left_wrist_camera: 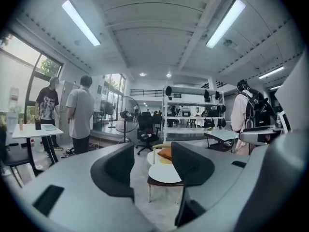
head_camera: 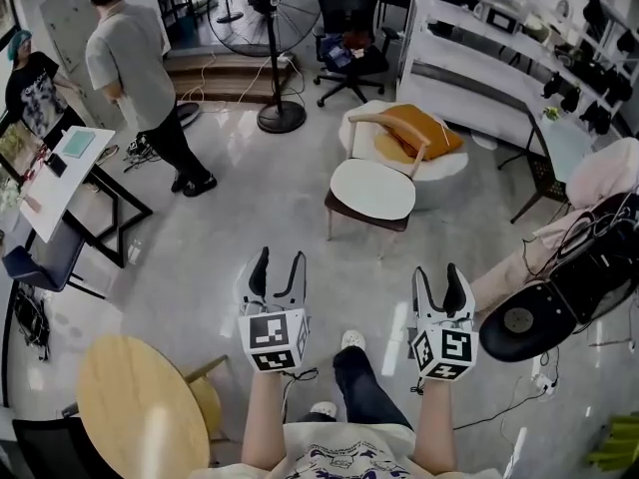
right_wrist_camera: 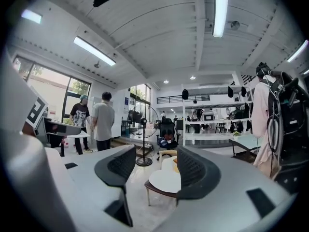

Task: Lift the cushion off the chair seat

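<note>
Both wide open, empty — left tool (head_camera: 280, 259), right tool (head_camera: 437, 271) — white cushion (head_camera: 372, 189) rests on chair (head_camera: 388, 119).

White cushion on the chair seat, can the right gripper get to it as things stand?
Probably yes, after stepping closer. The right gripper hangs well short of the cushion, but only bare floor lies between them, and its jaws stand open and empty.
</note>
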